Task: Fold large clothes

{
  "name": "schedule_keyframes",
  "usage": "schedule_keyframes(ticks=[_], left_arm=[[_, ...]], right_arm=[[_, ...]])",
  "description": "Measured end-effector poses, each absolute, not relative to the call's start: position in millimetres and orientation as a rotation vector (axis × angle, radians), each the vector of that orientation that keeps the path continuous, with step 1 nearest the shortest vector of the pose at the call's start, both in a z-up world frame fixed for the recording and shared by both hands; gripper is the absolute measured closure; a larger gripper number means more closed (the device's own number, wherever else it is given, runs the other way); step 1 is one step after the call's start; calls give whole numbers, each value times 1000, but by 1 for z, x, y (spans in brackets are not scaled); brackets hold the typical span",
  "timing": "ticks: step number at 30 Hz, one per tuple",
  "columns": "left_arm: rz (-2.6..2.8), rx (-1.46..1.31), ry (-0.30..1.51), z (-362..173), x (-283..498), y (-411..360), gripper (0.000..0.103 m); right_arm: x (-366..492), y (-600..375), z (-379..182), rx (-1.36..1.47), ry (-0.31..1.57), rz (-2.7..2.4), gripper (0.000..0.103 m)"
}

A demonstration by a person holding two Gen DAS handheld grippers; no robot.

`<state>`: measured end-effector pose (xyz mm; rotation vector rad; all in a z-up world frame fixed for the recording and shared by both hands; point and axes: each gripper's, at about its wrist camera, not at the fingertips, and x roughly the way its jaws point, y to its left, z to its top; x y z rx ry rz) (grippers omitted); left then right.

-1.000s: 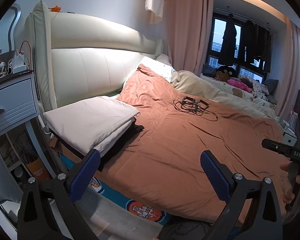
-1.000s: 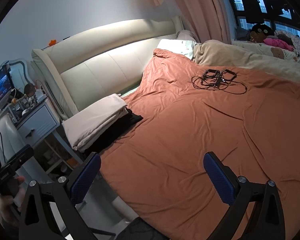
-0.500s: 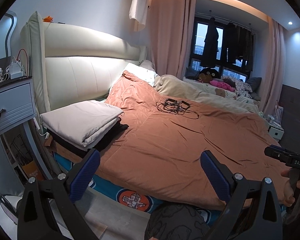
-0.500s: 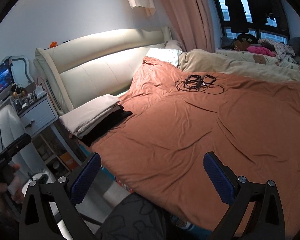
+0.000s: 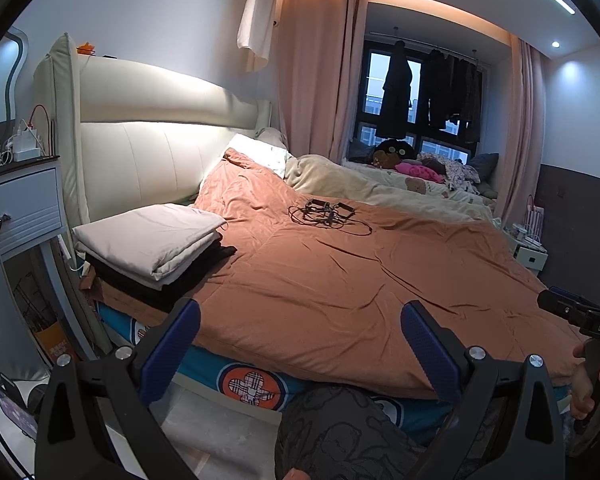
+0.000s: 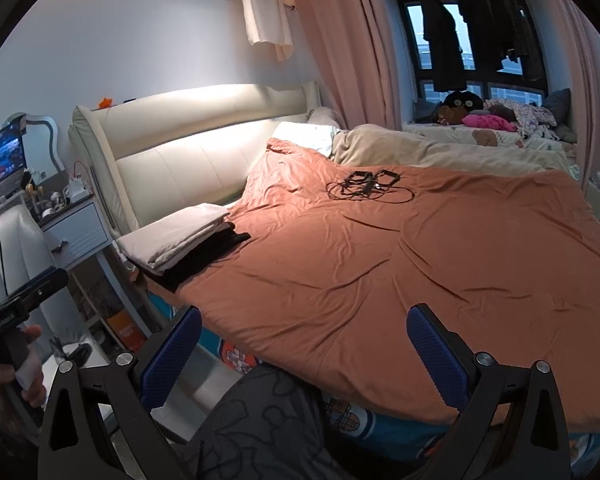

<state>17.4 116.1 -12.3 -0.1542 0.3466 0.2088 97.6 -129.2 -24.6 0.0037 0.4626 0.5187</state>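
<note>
Two grippers, both empty: left gripper [image 5: 300, 354] and right gripper [image 6: 304, 356] have jaws spread wide, nothing between the blue pads, both held off the near edge of the bed [image 5: 256, 384] above the person's patterned knee [image 5: 340, 432]. Each view catches the other tool at its border, a hand [image 6: 16, 376] on the grip. Task items: a folded stack at the near-left corner by the headboard [image 5: 148, 160], pale folded cloth [image 5: 152, 236] lying on top of a dark folded garment [image 5: 188, 276], both touching. Both look already folded; no unfolded garment visible in either view, so probably between items or finishing. The orange duvet [image 5: 340, 276] covers most of the mattress, mildly wrinkled; could be the next large piece, can't confirm from here. Black cables [image 5: 328, 216] sit on the duvet near its middle, well apart from the stack. If the duvet is next: clear the cables first or they get rolled into the fold. Take the two near corners, one per gripper, pinch deep enough to catch the full thickness so the fabric doesn't slip, lift both together and keep the edge taut, carry toward the headboard evenly. Keep the left-side sweep clear of the stack so it isn't dragged off the corner toward the nightstand [image 5: 24, 204].
</note>
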Motion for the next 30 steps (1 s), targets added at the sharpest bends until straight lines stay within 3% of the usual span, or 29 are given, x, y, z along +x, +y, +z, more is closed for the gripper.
schedule_keyframes(ticks=[30], left_arm=[[211, -142, 326, -4, 8, 99, 1]], right_arm=[[83, -128, -32, 0, 469, 490, 0]])
